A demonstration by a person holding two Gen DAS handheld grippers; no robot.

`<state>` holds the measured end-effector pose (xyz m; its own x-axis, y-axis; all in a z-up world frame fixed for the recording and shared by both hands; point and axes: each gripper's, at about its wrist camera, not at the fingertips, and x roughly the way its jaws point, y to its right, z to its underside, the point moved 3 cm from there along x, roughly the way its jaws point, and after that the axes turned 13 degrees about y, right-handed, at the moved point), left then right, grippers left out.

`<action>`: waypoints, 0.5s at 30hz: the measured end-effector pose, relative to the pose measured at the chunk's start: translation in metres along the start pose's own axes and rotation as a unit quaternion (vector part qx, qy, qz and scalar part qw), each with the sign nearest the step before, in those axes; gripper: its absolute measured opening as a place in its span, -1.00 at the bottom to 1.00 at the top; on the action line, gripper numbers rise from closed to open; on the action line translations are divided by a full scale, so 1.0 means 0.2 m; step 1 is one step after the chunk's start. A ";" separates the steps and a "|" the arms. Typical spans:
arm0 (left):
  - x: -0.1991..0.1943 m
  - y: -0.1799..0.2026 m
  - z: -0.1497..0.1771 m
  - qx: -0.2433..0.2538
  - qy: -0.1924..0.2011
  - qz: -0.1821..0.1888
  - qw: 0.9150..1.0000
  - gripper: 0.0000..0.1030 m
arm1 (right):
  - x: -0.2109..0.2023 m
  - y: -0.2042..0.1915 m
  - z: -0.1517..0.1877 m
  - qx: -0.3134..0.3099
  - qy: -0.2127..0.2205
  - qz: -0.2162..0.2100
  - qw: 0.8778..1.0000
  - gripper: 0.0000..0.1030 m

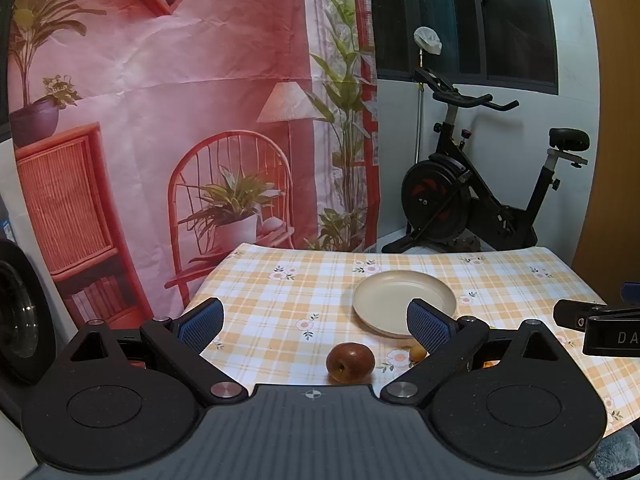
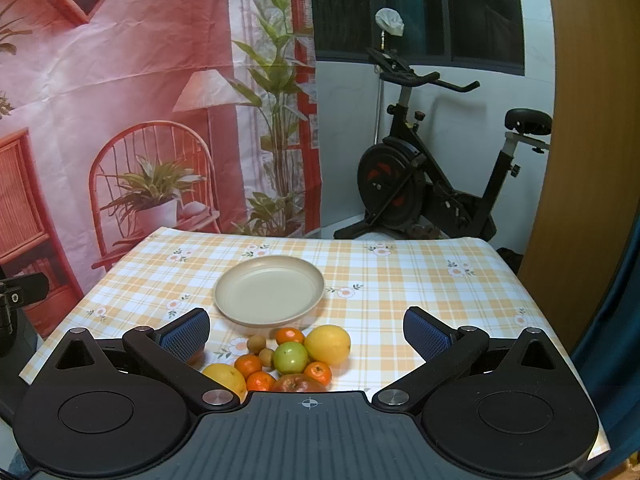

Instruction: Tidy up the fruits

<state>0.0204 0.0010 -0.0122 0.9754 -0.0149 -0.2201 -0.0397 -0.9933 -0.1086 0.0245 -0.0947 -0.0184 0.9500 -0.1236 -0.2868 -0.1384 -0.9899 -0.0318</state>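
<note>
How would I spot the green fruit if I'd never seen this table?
Start at the beige plate on the checked tablecloth. Just in front of it lies a cluster of fruit; the green fruit sits mid-cluster, against the big yellow citrus. It is the only green one.

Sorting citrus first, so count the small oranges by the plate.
4: one nearest the plate, one left of the green fruit, one below that, one right. Others may hide behind the gripper.
</note>
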 end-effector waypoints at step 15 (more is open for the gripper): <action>0.00 0.00 0.00 0.000 0.001 0.000 1.000 0.93 | 0.00 0.00 0.01 0.000 0.000 0.000 1.000 1.00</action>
<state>0.0203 0.0009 -0.0113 0.9756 -0.0148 -0.2189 -0.0394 -0.9933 -0.1084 0.0248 -0.0953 -0.0205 0.9501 -0.1230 -0.2866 -0.1380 -0.9899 -0.0327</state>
